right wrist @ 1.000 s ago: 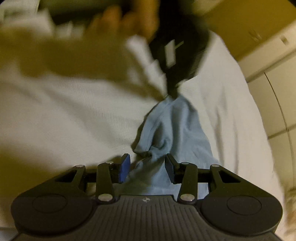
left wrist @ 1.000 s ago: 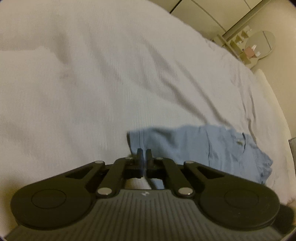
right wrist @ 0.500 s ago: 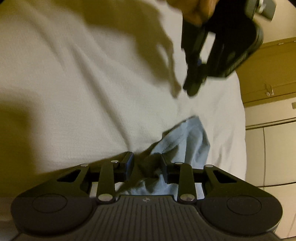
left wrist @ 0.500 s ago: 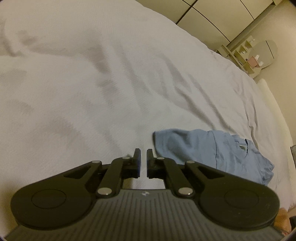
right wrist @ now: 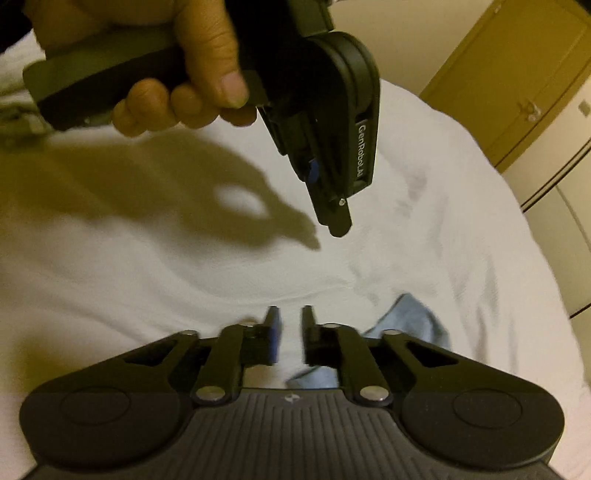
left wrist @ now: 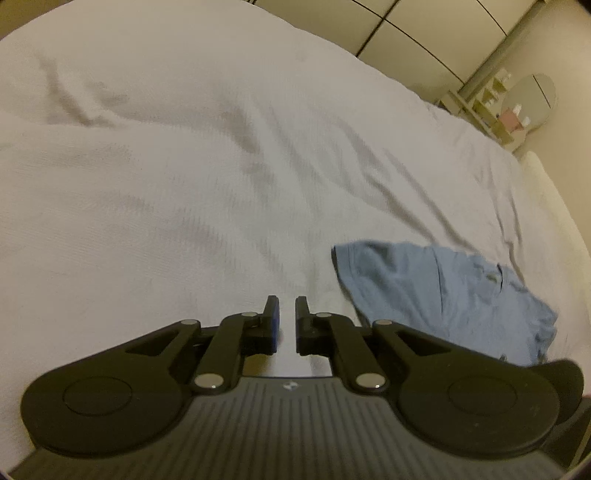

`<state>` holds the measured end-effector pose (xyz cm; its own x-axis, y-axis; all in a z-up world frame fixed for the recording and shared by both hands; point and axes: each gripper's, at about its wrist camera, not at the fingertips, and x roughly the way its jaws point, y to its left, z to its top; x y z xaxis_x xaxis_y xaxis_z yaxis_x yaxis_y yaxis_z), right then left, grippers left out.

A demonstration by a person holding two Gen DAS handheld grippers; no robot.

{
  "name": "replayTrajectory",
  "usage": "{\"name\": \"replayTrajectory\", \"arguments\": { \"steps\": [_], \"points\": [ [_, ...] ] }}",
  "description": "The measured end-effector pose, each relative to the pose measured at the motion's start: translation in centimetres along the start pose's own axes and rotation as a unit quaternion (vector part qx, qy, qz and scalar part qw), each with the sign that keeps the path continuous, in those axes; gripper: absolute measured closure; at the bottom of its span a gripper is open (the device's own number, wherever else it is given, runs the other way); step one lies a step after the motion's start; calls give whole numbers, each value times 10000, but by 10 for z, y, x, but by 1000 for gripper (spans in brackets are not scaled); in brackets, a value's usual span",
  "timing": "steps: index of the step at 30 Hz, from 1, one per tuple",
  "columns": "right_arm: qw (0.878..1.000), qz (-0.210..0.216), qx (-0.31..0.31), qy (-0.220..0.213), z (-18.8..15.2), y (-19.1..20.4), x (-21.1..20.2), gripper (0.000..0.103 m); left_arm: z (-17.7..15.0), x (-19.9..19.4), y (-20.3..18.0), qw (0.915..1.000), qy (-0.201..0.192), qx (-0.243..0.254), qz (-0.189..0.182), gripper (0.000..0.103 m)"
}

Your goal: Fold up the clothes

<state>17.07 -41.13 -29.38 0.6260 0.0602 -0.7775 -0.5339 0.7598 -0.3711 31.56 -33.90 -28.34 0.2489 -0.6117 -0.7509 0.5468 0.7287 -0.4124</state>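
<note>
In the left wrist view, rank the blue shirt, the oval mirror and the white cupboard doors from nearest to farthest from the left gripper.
From the left gripper:
1. Blue shirt, lying on the bed just right of the fingertips.
2. White cupboard doors, past the bed's far edge, top.
3. Oval mirror, far upper right by the shelves; roughly as far as the doors, hard to separate.

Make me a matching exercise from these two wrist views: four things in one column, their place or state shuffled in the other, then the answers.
Things
1. light blue cotton shirt
2. white textured bedspread
3. left claw
4. round mirror

Places or states
A. slightly parted, holding nothing
B. far right corner, beside small shelves
C. crumpled flat on the bed
D. wrinkled, covering the whole bed

Pairs: 1-C, 2-D, 3-A, 4-B
</note>
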Motion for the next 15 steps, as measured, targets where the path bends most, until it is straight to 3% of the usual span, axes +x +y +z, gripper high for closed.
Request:
{"name": "replayTrajectory", "arguments": {
  "steps": [4, 6, 10, 13, 15],
  "points": [
    [9964, 156, 777, 299, -9, -16, -6, 84, -13, 0, -20, 9993, 95, 350, -105, 92],
    [9889, 224, 1363, 552, -25, -14, -13, 80, -21, 2, -33, 9982, 149, 543, -185, 89],
    [9571, 370, 2728, 901, -60, -18, -44, 77, -39, 6, -65, 9938, 279, 1036, -302, 88],
    [9236, 394, 3597, 1265, -90, -13, -66, 74, -57, 7, -91, 9877, 438, 1470, -291, 86],
    [9115, 398, 3837, 1428, -104, -5, -78, 69, -71, 5, -106, 9840, 554, 1686, -181, 86]
  ]
}}
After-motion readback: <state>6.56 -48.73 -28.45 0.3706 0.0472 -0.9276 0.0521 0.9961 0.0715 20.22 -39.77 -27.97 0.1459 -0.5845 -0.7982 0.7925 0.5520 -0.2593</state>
